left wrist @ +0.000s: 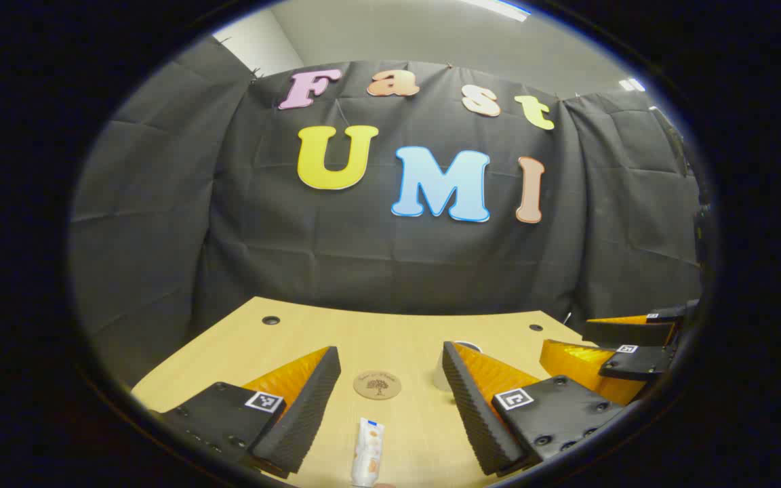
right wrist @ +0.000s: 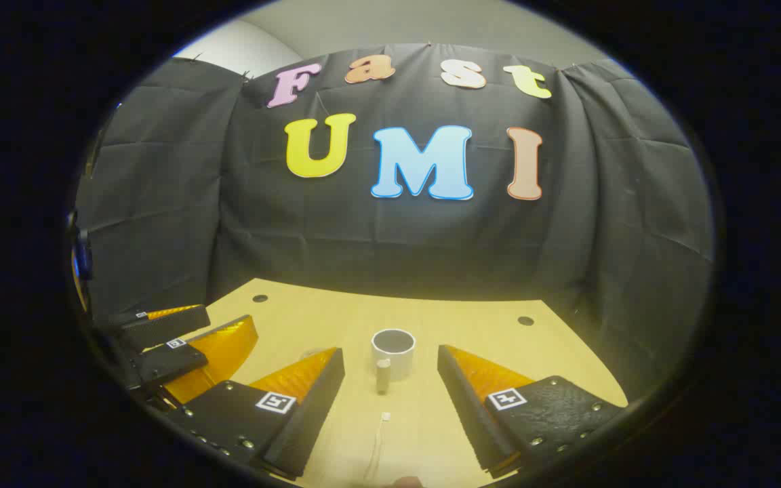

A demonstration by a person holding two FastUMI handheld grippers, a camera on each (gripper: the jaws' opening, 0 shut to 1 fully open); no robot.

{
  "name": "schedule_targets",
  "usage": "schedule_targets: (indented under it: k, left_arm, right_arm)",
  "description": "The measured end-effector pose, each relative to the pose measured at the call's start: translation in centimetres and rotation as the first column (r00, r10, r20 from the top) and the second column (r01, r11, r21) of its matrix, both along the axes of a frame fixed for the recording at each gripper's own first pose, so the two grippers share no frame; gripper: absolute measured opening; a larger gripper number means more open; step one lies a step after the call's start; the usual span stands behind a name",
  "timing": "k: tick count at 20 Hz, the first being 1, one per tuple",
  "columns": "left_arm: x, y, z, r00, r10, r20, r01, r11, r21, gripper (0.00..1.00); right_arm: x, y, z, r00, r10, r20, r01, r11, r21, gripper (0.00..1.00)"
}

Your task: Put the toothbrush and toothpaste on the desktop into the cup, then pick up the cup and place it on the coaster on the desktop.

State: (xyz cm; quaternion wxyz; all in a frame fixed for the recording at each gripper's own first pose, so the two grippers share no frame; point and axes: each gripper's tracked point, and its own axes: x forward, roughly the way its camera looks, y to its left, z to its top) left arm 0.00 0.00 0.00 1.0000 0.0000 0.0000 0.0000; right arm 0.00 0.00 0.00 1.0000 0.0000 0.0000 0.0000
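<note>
In the left gripper view a white toothpaste tube (left wrist: 368, 453) lies on the wooden desk (left wrist: 241, 346) between my left gripper's fingers, close to the camera. A round brown coaster (left wrist: 377, 385) lies just beyond it. My left gripper (left wrist: 389, 352) is open and holds nothing. Its right finger hides most of the white cup (left wrist: 439, 376). In the right gripper view the cup (right wrist: 393, 352) stands upright and empty, handle toward me, with a thin white toothbrush (right wrist: 377, 440) lying in front of it. My right gripper (right wrist: 390, 354) is open above the desk, the cup beyond its tips.
Each view catches the other gripper at its edge: the right gripper (left wrist: 567, 337) and the left gripper (right wrist: 231, 318), both low over the desk. Small dark holes (left wrist: 270, 320) (right wrist: 525, 320) mark the desk's far corners. The booth's cloth wall hangs behind the far edge.
</note>
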Motion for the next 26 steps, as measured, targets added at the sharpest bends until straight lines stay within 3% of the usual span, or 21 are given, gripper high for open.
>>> schedule_targets:
  k: [18,26]
  left_arm:
    - [0.8,-1.3,0.1,1.000,-0.013,-0.023,0.014,0.999,0.033,0.97]
    - [2.1,-0.3,-3.7,0.985,0.020,-0.169,-0.014,0.999,0.038,0.97]
  right_arm:
    - [0.5,-1.1,0.0,1.000,-0.019,-0.020,0.020,0.999,0.032,0.87]
    - [1.9,-0.4,-2.5,0.993,0.017,-0.115,-0.012,0.999,0.042,0.87]
